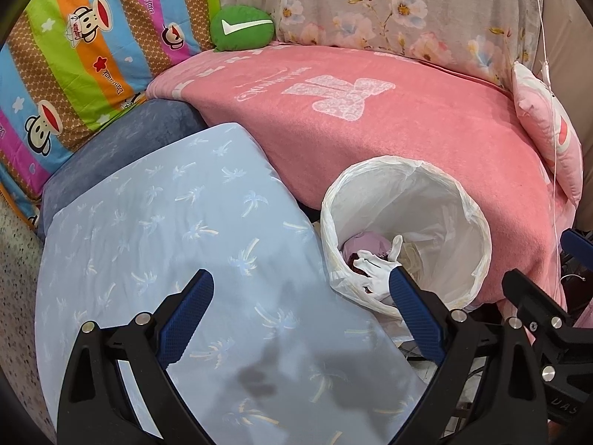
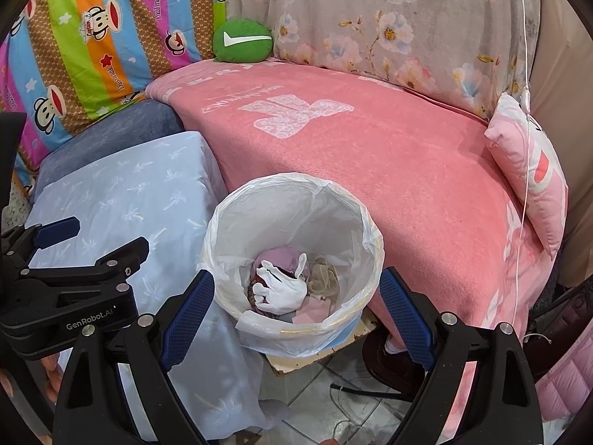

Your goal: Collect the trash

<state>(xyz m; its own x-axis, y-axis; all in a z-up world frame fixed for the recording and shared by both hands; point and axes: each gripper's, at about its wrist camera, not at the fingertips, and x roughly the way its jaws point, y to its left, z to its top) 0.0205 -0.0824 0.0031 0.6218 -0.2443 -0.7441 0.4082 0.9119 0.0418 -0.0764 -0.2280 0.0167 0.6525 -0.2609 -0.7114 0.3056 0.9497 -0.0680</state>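
White liner bag (image 1: 444,200) in the bin, rim folded over. Left wrist view: left claw (image 1: 300,319) spread wide, empty, over the pale blue sheet (image 1: 166,222); its right finger crosses the bin's near edge. White glove (image 1: 378,263) lies inside on other scraps.

Right wrist view: right claw (image 2: 296,311) wide open, empty, straddling the bin (image 2: 355,319). Glove (image 2: 285,289) on top of pink cloth (image 2: 285,256). Pink blanket (image 2: 407,185) shows no loose trash. Judgement: contents soft, light, limp; pinch a bunched fold. Liner thin, slippery; take it at the gathered rim.
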